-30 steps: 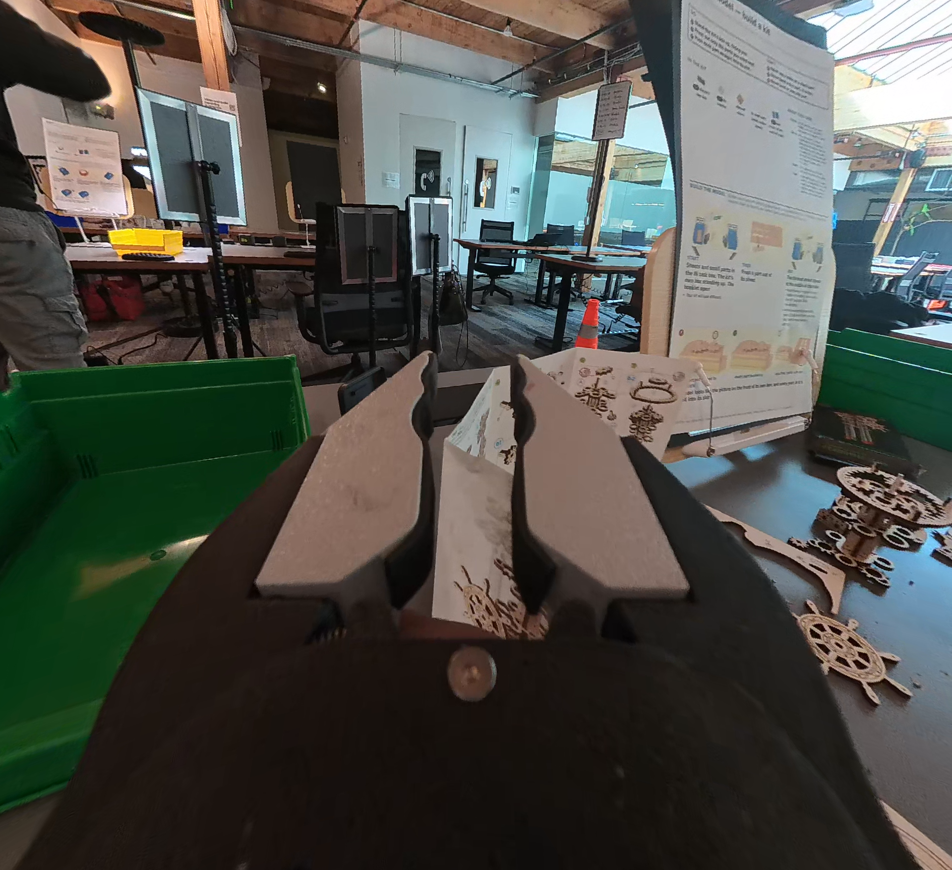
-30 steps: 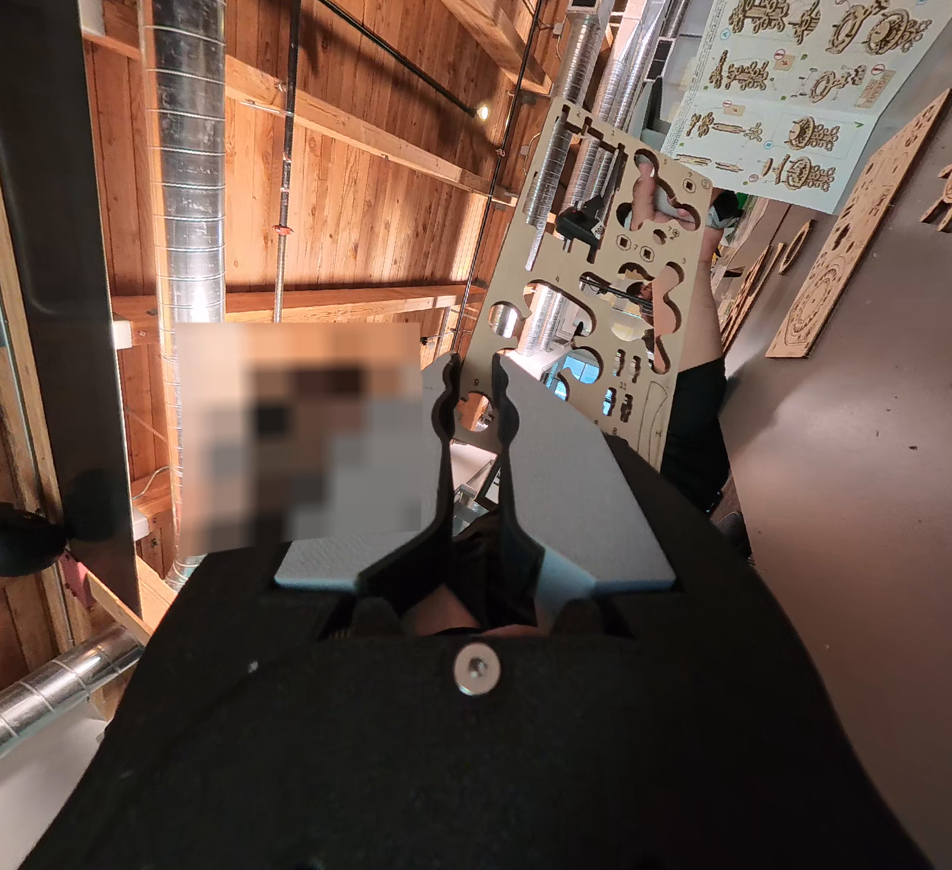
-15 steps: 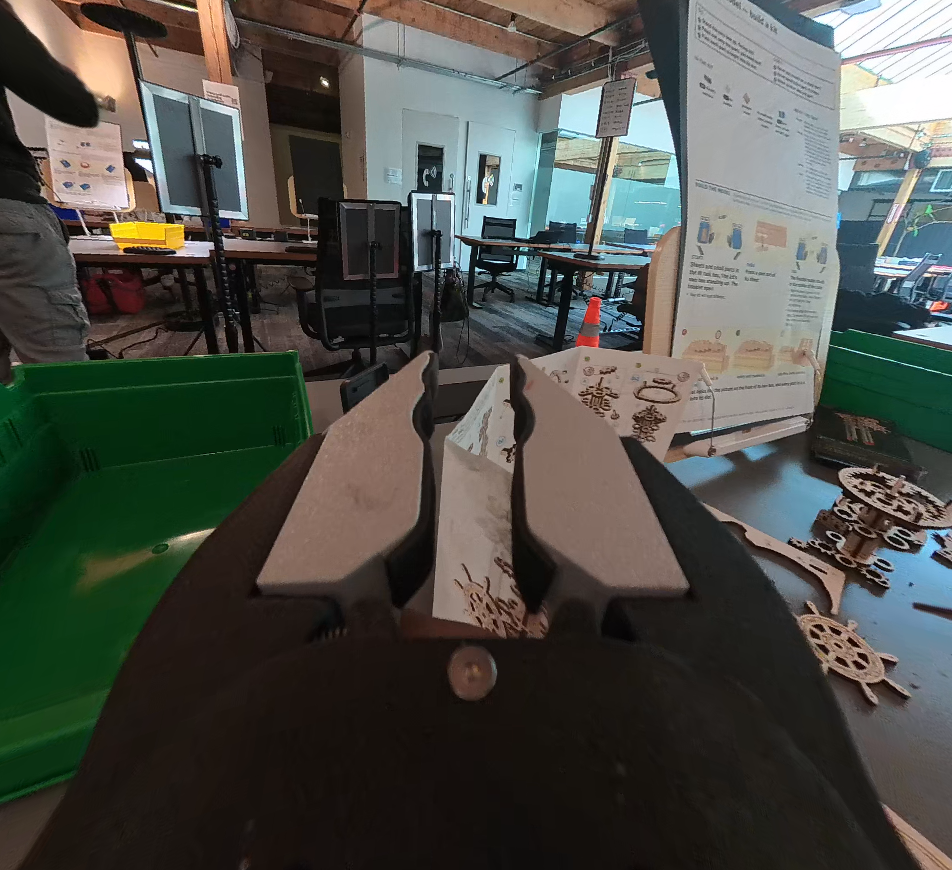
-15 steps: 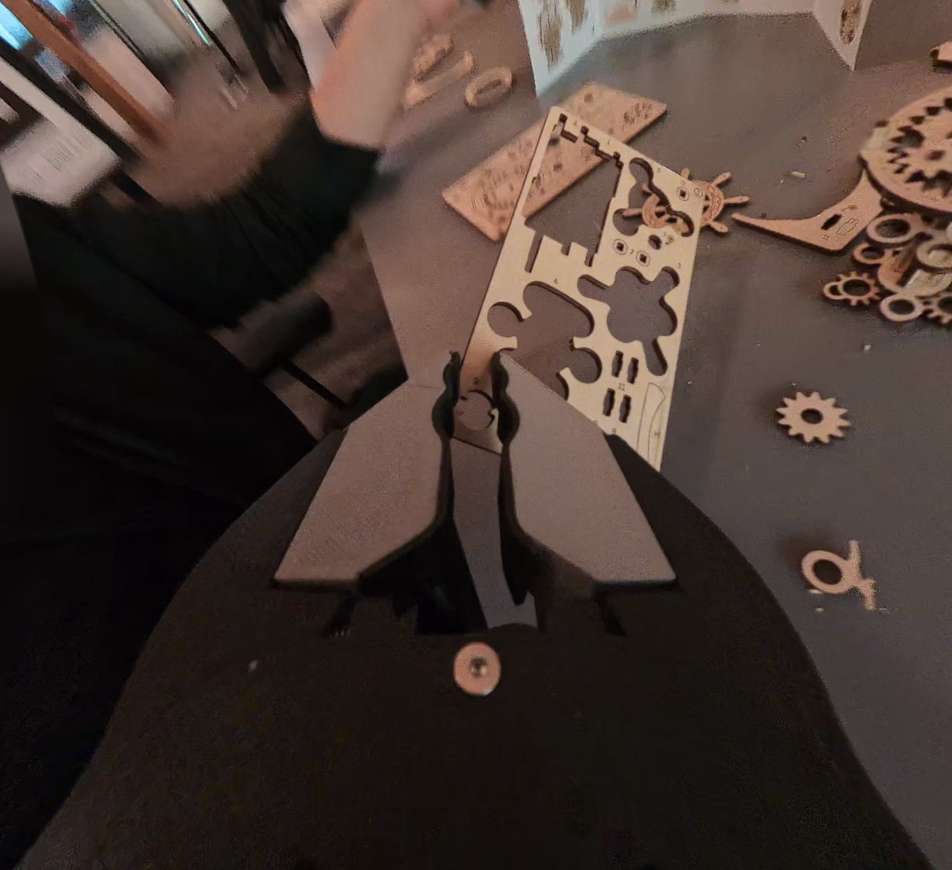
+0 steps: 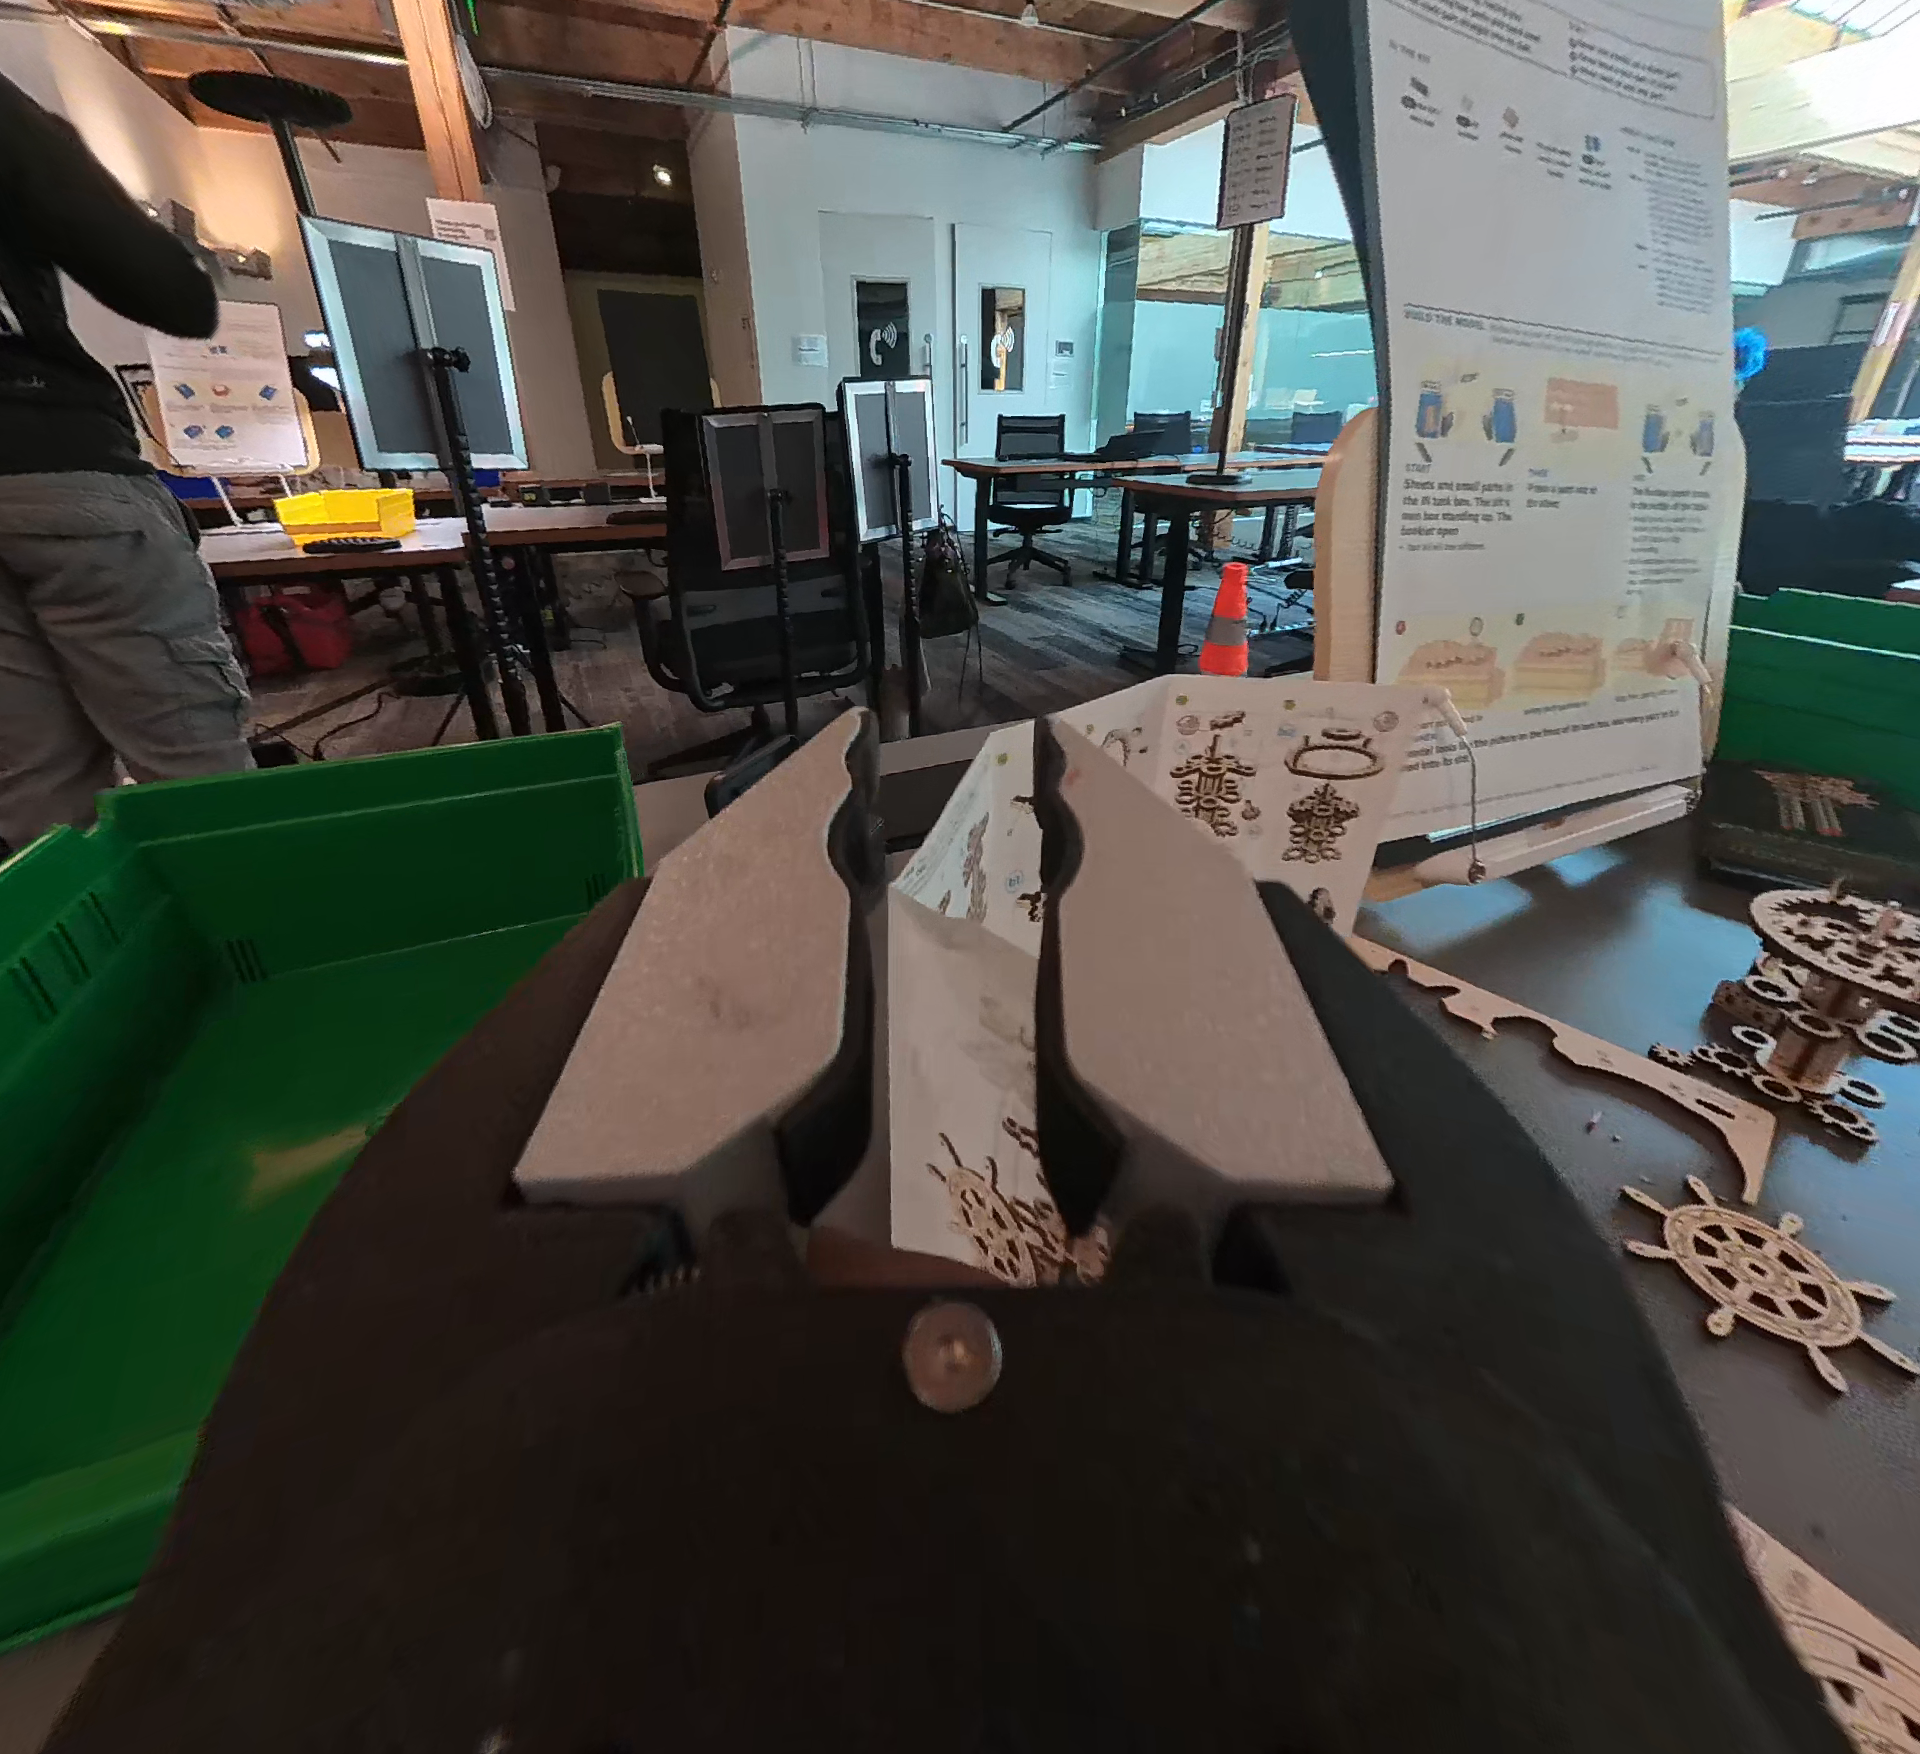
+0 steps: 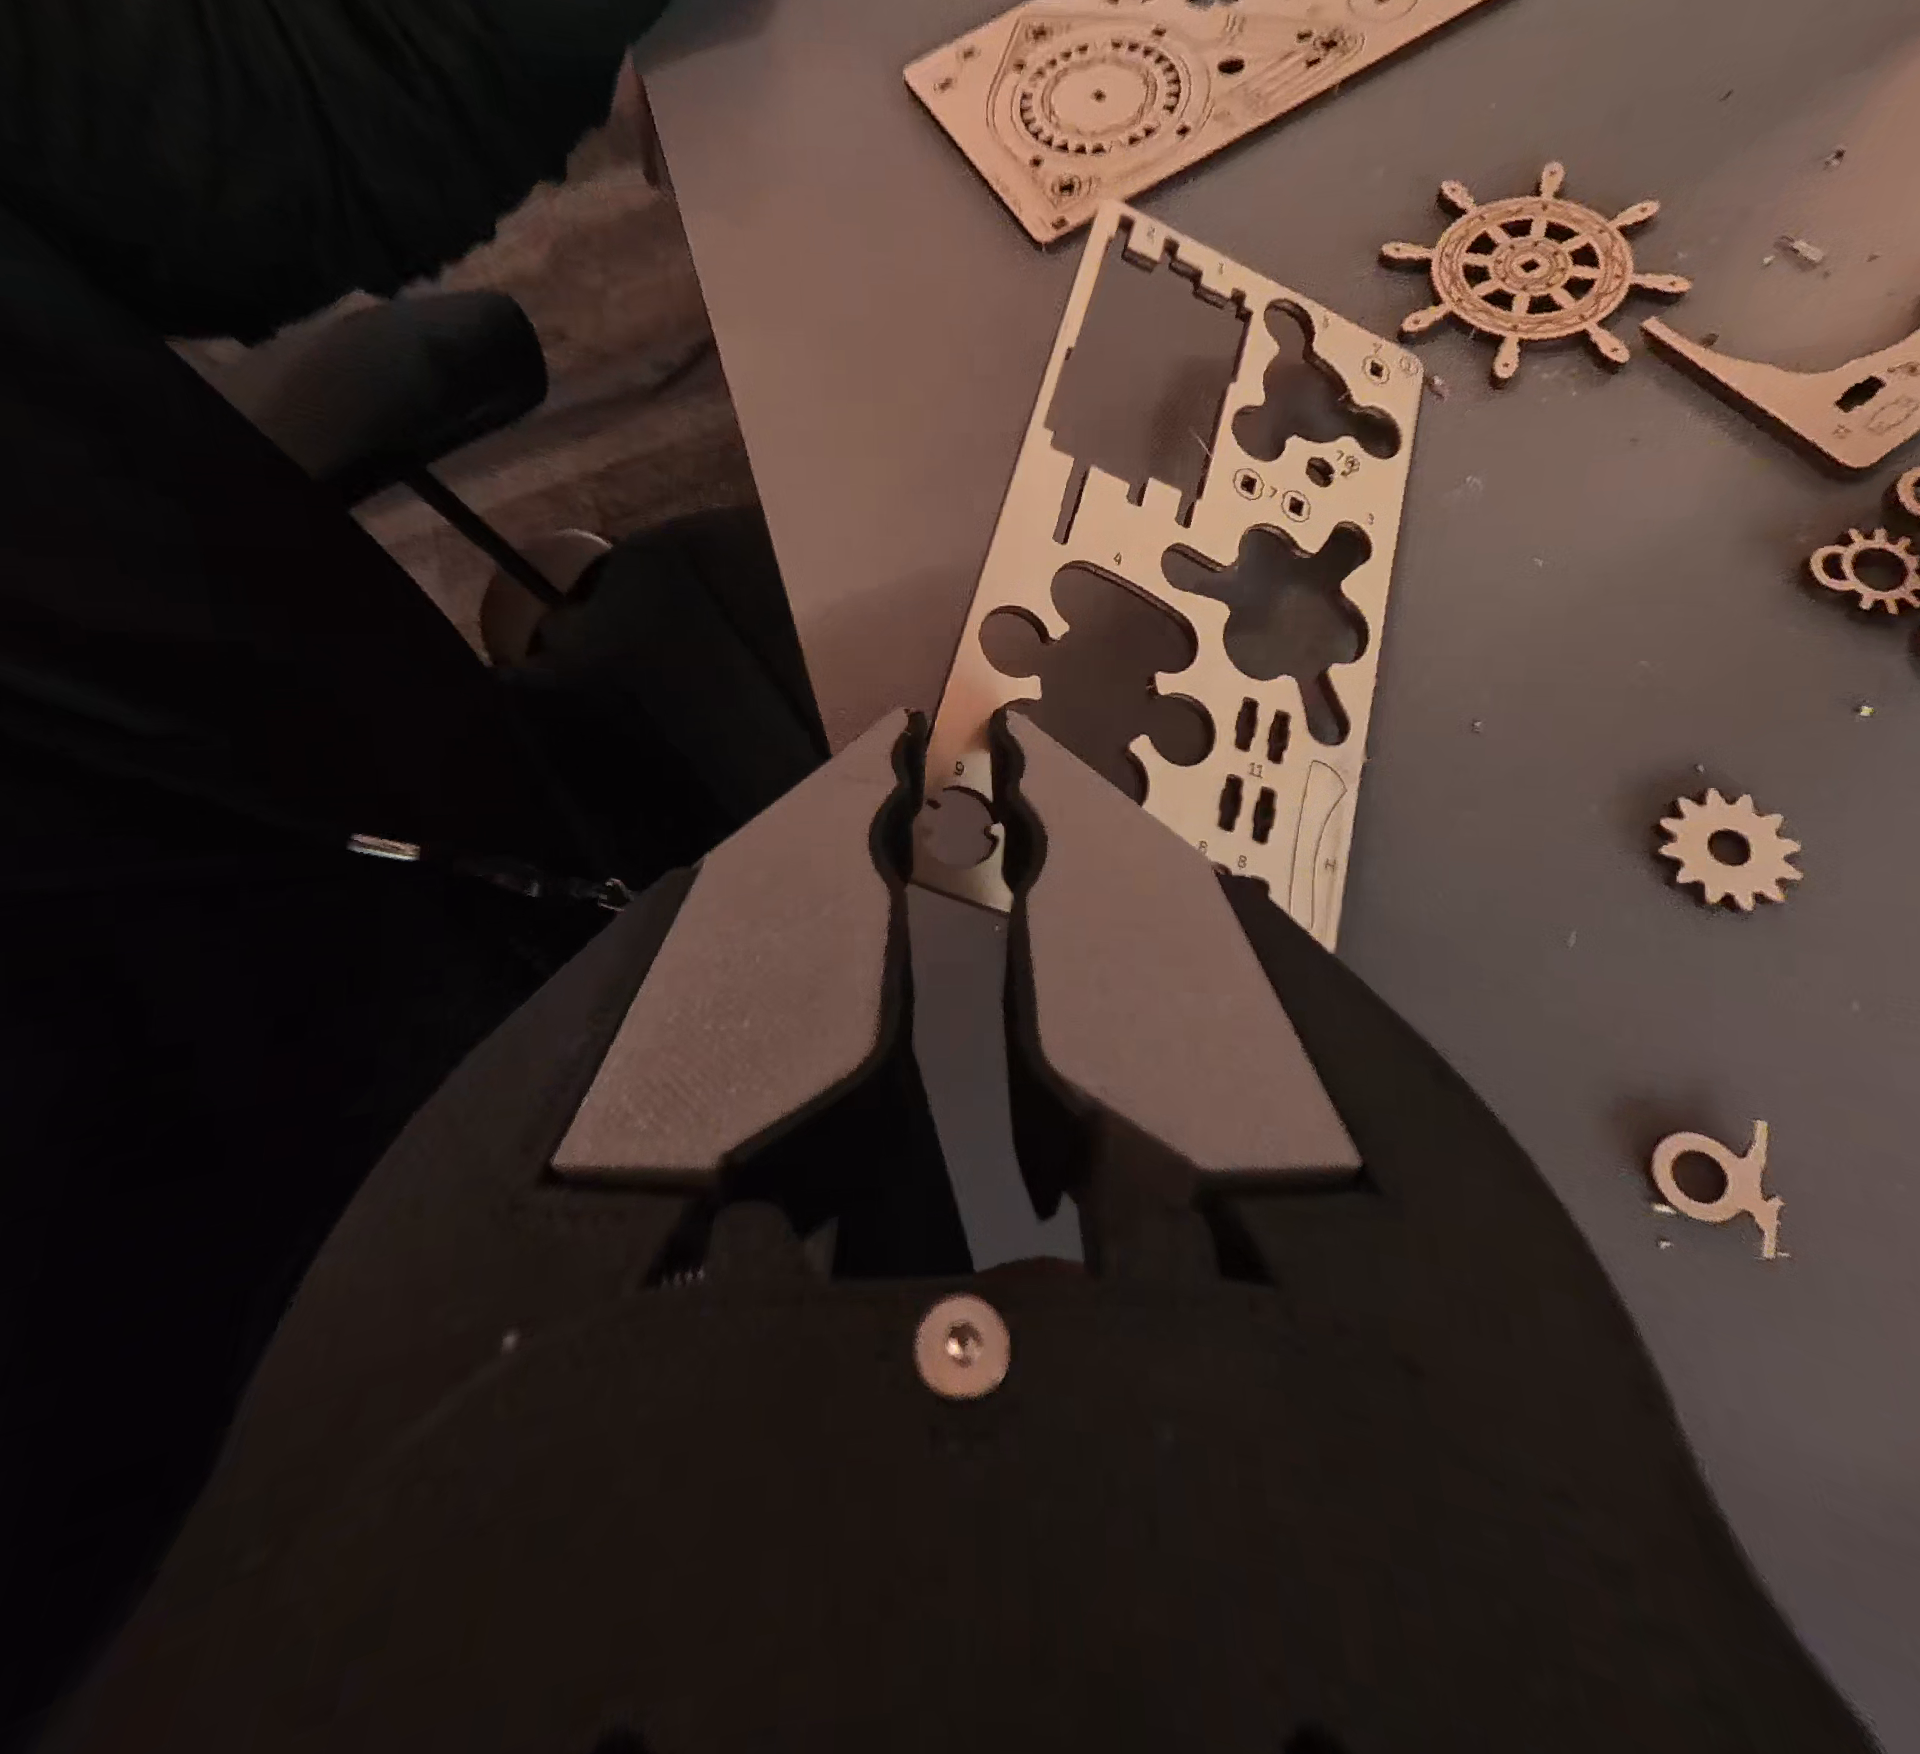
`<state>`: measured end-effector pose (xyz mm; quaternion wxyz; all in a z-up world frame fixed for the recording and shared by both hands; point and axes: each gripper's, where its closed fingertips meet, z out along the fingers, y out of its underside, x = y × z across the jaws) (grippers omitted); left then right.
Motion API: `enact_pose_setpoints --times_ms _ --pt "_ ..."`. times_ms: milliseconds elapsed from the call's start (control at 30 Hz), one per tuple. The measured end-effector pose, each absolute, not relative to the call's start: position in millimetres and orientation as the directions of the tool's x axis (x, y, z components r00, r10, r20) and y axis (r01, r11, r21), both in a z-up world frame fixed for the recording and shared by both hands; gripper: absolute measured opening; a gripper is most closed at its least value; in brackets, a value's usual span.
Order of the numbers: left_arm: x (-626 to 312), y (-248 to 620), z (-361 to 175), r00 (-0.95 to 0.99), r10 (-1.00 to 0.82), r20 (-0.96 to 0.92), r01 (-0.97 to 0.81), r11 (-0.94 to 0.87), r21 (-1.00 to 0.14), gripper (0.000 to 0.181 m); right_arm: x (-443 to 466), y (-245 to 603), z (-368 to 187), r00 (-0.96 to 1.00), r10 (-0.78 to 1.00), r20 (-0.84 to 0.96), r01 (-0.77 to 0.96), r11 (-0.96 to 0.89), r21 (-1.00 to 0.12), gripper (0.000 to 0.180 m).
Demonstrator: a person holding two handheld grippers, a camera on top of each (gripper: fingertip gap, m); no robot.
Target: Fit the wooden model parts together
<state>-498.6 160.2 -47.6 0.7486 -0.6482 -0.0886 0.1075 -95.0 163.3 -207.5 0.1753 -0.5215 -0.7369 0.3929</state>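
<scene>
Both grippers grasp: my right gripper (image 6: 951, 733) pinches the punched-out wooden sheet (image 6: 1195, 582) by its corner, my left gripper (image 5: 948, 748) the folded instruction leaflet (image 5: 1226, 785). Near the tabletop (image 6: 1507, 1029) edge, a ship's wheel (image 6: 1527, 276) and small gear (image 6: 1728, 850) lie loose beside that sheet.

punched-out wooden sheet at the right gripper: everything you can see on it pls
The wooden sheet is a thin, pale plywood rectangle, laser-cut, most parts already popped out: one large stepped hole at the far end, several rounded lobed holes mid-sheet, small slots and one uncut curved piece at the near end. Small engraved marks sit beside the holes. It looks flat on the dark table, near corner between the right gripper jaws, which stand slightly apart; whether they clamp it is unclear.
</scene>
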Motion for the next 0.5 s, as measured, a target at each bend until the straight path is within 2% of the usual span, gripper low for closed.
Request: enact_pose_setpoints --times_ms 200,267,300,433,500 --pt "-495 167 -52 0.966 0.256 0.021 -0.016 0.142 -0.99 0.027 -98 168 -222 -0.389 0.916 -0.095 0.648 0.199 -0.735 0.01" --pt "-494 169 -53 0.963 0.267 0.024 -0.014 0.14 -0.99 0.027 -97 168 -223 -0.402 0.911 -0.086 0.645 0.215 -0.733 0.027" --pt "-495 169 -51 0.958 0.286 0.018 -0.024 0.144 -0.989 0.029 -97 170 -223 -0.404 0.912 -0.068 0.637 0.227 -0.737 0.027" --pt "-489 153 -22 0.929 0.369 0.011 -0.1 0.279 -0.955 0.028 -102 182 -207 -0.389 0.921 -0.002 0.576 0.242 -0.781 0.031" --pt "-481 144 -22 0.932 0.359 0.051 -0.06 0.292 -0.954 0.03 -105 193 -196 -0.364 0.931 0.006 0.559 0.224 -0.798 0.031"
